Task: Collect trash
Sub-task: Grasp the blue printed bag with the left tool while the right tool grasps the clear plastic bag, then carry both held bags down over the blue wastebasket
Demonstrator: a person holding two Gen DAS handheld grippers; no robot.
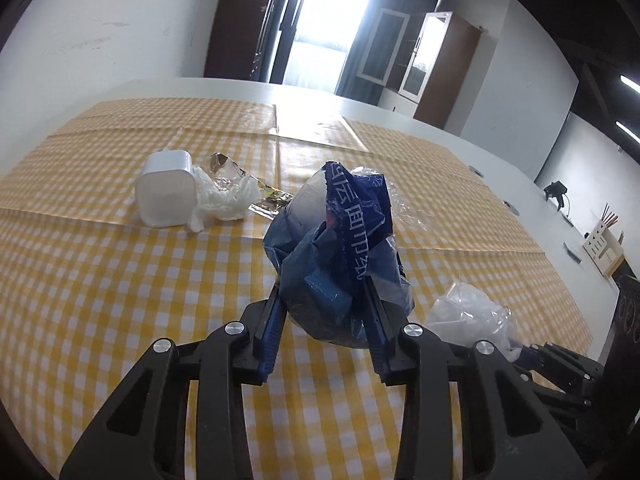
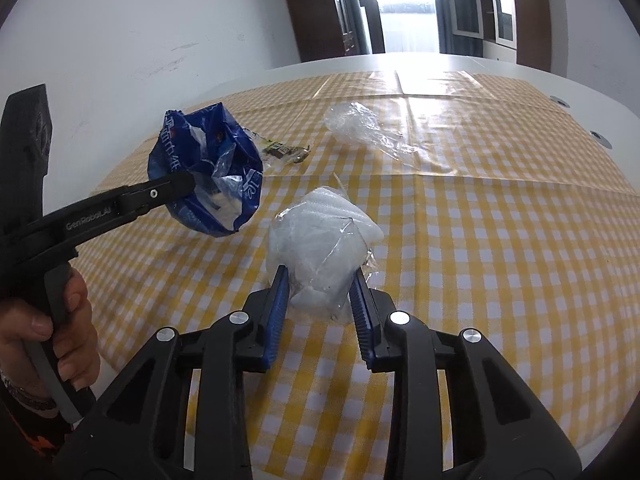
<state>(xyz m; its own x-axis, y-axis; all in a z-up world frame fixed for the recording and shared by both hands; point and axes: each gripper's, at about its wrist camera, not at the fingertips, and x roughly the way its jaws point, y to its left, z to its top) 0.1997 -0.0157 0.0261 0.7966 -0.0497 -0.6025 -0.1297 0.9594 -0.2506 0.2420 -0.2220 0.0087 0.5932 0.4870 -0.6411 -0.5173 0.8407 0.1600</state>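
Meanwhile, over the yellow checked tablecloth (image 2: 500, 240), the left gripper (image 1: 324, 300) pinches a crumpled blue bag (image 1: 336, 248); just beside it, the right gripper (image 2: 320, 284) clamps a clear plastic wad (image 2: 324, 248); a white cup (image 1: 166, 190) lies farther back.

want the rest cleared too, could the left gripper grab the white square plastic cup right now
Probably not: the left gripper is clamped on the crumpled blue plastic bag, so nothing could enter its jaws, though the white square plastic cup stands unobstructed.
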